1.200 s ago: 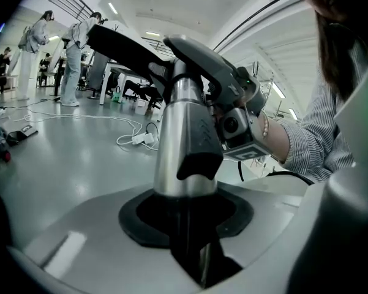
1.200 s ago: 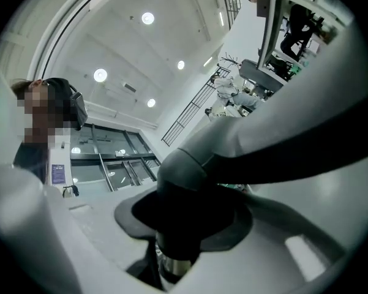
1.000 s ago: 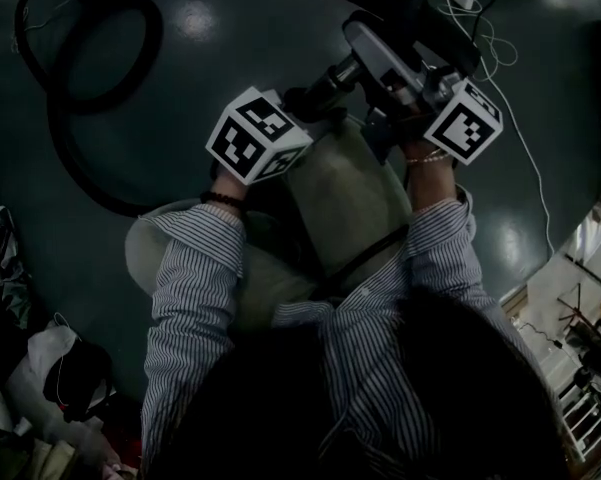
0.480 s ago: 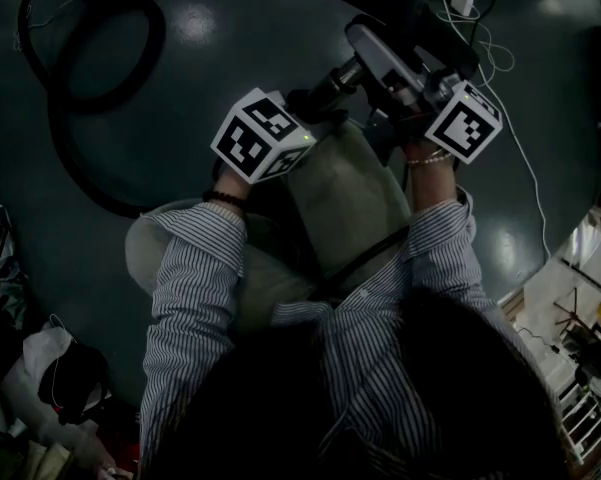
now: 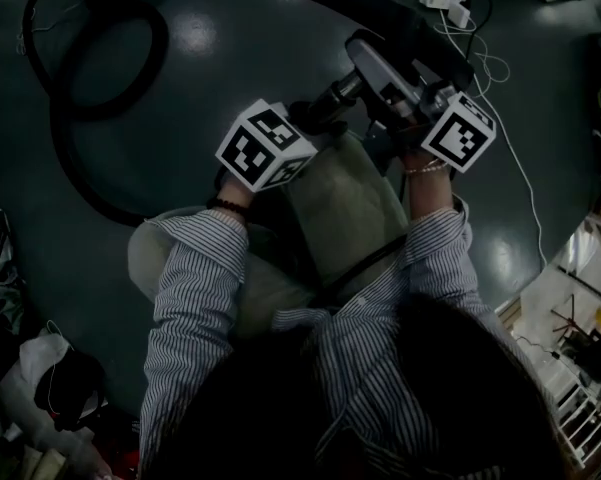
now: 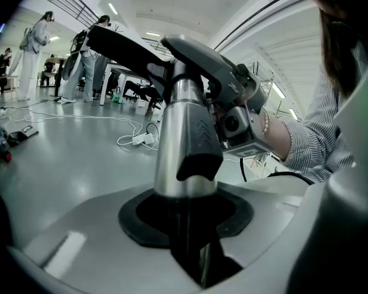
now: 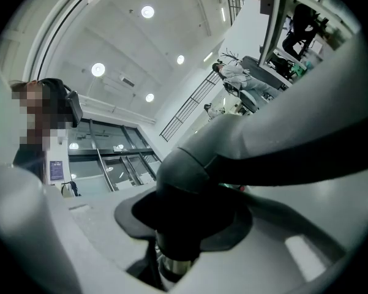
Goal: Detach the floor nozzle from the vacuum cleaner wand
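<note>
Left hand-held gripper (image 6: 187, 195): pinches the silver wand (image 6: 173, 121). The tube rises from between the jaws, and a black release catch (image 6: 199, 149) sits on it just above the grip.
Right hand-held gripper (image 7: 184, 225): clamped on the grey nozzle neck (image 7: 245, 146). A sliver of bright metal shows beneath the neck.
Floor nozzle (image 5: 365, 6): the dark bar at the far end, held up off the floor (image 5: 210, 68) beyond your knees. It reads as joined to the wand, with no gap at the joint.
Step in hand: most likely the release and pull-apart, not yet done.
Doing it well: treat your left grip as the anchor and hold the tube steady. The catch probably has to go down before anything slides, so see to it first. Then draw the neck straight along the tube's line with your right. A sideways bend would likely bind the joint. Expect it to let go suddenly, so don't let the bar swing.
Nearby: a black hose (image 5: 90, 118) loops on the floor to your left and a white cable (image 5: 500, 78) trails to your right. Both are well apart from the joint.
Hidden: in the head view the marker cubes cover both sets of jaws, and the picture is dim.
Hard to tell: whether either jaw touches the catch, and where exactly the seam between neck and tube lies.
Cut off: the right gripper view shows no nozzle bar, only the neck filling the frame.
</note>
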`<state>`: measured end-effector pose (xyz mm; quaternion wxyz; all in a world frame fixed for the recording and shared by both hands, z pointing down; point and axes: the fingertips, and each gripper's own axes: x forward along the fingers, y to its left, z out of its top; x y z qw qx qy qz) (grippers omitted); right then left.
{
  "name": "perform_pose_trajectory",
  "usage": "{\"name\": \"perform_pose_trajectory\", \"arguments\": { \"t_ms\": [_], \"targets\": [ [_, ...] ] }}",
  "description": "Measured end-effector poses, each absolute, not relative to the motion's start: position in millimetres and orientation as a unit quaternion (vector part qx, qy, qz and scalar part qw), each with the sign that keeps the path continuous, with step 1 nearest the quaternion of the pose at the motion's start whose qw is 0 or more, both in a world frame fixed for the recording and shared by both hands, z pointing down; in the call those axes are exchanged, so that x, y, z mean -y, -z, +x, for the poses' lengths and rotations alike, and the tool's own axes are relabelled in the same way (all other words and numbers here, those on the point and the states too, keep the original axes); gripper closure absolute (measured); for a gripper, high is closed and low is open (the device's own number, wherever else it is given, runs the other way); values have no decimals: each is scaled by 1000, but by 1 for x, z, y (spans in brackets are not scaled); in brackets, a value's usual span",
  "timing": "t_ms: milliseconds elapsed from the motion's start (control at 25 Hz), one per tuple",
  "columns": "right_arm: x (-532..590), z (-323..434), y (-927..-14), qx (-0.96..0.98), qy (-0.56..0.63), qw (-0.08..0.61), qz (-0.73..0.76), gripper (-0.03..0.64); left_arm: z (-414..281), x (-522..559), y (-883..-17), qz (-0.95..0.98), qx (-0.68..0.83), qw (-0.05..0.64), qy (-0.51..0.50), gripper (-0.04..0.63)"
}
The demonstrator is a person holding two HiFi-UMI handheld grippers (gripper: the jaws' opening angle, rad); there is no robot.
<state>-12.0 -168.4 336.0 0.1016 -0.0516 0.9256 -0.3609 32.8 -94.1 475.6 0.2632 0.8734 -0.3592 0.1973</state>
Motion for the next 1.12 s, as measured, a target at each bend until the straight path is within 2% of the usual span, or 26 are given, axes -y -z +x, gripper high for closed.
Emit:
{"name": "perform_pose_trajectory", "arguments": {
  "t_ms": [280,480,720,1120],
  "targets": [
    [166,-16,-339,-927,358,91,-56,472,30,92,-477,873,358,266,-199,459],
    [172,-15,-347,-927,360,54,-87,474,31,96,-476,873,356,267,-201,459],
    [169,-43,-330,-938,338,16,-70,476,12,103,-459,875,369,241,-199,457],
    [118,-96,-287,-940,336,-41,-29,476,-24,62,-404,859,423,253,-140,457]
  ]
}}
